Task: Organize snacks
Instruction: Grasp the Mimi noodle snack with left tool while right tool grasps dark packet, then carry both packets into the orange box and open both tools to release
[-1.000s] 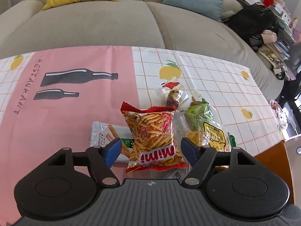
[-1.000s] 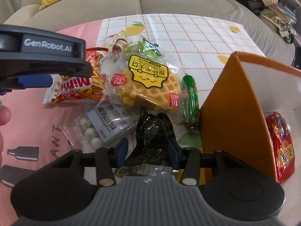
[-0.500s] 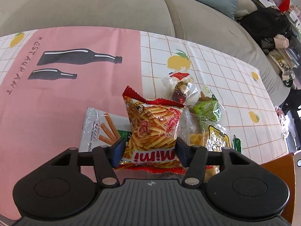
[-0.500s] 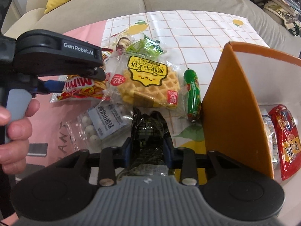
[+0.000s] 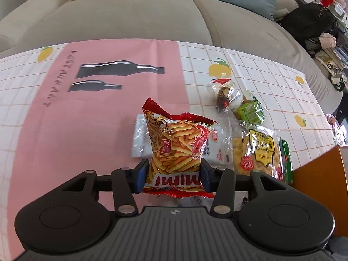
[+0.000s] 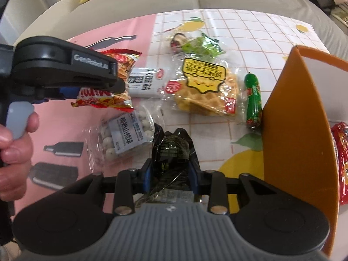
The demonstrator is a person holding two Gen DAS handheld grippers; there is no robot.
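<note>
Left wrist view shows the left gripper (image 5: pixel 174 175) clamped on the chip bag (image 5: pixel 176 150), lifted; the right gripper (image 6: pixel 170 177) pinches a black packet (image 6: pixel 173 150). One red pack (image 6: pixel 340 163) sits in the orange box (image 6: pixel 293 130); waffle (image 6: pixel 206 89), sausage (image 6: pixel 253 100) and others wait on the table (image 6: pixel 250 24).

Glossy foil chip bag (image 5: pixel 177 150)

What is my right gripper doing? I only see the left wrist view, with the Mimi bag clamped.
Observer: The right gripper is shut on a black packet.
Operator: Anything in the orange box?
Observer: Yes, a red packet lies inside the orange box.
Operator: What's near my Mimi bag that I can't see?
Observer: A clear bag of white balls lies on the cloth, just next to the Mimi bag.
</note>
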